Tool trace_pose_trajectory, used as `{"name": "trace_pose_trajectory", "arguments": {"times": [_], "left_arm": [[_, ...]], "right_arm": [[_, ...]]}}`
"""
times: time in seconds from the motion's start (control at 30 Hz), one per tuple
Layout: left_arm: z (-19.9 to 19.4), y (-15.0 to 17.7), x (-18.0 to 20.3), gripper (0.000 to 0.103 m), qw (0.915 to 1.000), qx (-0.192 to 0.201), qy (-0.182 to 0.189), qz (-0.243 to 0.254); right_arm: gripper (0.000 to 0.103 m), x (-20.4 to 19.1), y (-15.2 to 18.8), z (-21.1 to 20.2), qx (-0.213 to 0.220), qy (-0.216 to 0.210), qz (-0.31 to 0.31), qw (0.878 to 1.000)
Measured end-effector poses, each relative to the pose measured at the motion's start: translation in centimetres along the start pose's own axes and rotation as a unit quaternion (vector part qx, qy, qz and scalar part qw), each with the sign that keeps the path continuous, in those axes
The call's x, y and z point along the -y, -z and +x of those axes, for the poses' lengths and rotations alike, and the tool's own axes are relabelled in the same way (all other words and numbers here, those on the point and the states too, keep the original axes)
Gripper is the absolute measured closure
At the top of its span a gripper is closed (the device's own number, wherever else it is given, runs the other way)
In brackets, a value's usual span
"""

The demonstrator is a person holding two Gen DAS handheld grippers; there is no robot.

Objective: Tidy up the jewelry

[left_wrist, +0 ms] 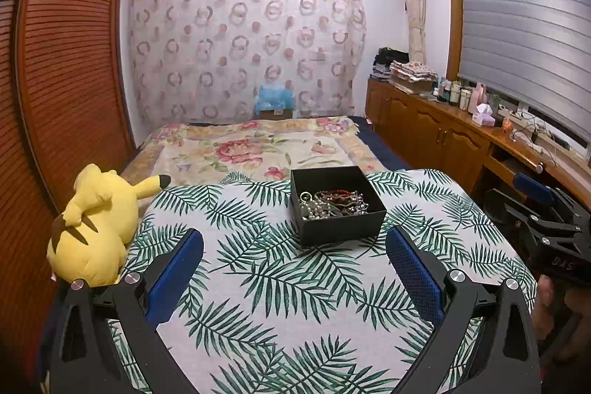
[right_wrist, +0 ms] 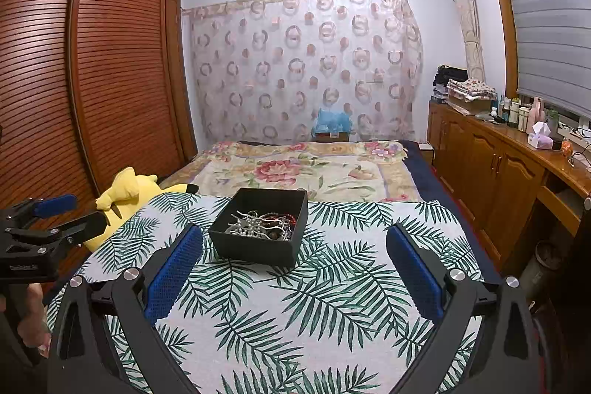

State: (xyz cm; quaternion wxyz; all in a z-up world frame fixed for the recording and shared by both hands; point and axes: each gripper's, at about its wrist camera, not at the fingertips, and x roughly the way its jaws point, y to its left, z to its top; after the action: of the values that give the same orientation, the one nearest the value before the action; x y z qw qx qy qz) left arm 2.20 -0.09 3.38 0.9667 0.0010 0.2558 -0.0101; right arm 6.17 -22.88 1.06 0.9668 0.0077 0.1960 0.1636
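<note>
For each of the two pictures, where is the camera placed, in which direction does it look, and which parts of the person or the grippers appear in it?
Left wrist view: sits on the left gripper, looks forward over the leaf-print cloth to the black box; its own open fingers show, plus the right gripper at the right edge.
Right wrist view: sits on the right gripper, same direction; the box lies left of centre; the left gripper and a hand show at left.
Shared: box of jewelry, yellow plush toy, bed, curtain.

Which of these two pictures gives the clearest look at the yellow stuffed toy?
The left wrist view: the yellow plush toy shows nearly whole, lying beside the leaf-print cloth. In the right wrist view the other tongs cover much of the toy.
</note>
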Motion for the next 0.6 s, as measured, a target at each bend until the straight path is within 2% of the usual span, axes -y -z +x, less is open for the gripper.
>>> {"name": "trace_pose_trajectory", "arguments": {"times": [0.6], "left_arm": [[0.07,0.05,-0.13,0.008,1.0000,0.000,0.000,-0.001]], "right_arm": [[0.003,-0.03,0.02,0.04,-0.001,0.000,0.000,1.000]]}}
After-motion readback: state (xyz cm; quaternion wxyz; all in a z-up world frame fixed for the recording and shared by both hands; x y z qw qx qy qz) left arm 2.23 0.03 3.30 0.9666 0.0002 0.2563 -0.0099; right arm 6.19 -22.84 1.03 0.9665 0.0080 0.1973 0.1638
